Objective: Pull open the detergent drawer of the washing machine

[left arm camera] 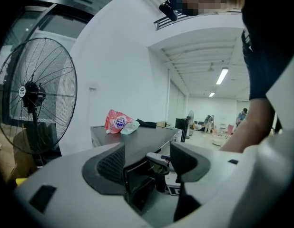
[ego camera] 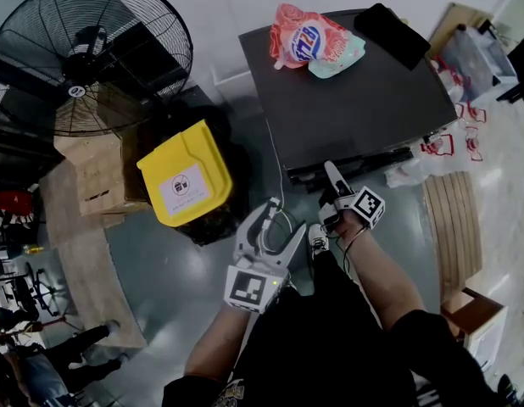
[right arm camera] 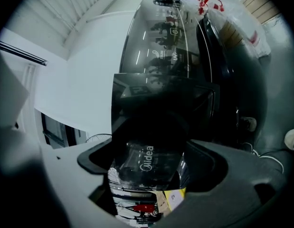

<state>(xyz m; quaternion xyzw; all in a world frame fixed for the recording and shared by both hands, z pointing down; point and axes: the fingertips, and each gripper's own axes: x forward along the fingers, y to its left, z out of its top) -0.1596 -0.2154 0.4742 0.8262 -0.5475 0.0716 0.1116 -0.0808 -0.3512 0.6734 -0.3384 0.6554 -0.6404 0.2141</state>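
Observation:
The dark washing machine stands ahead of me, its glossy front filling the right gripper view. My right gripper reaches to its upper front edge. In the right gripper view the jaws close on the glossy detergent drawer front, which bears a Midea logo, and the drawer's dark box juts out from the panel. My left gripper hangs lower and to the left, open and holding nothing. Its own view looks toward the machine top.
A pink detergent bag and a black object lie on the machine. A yellow-lidded bin stands left of the machine, beside a cardboard box and a big floor fan. A white cable runs down the machine's left side.

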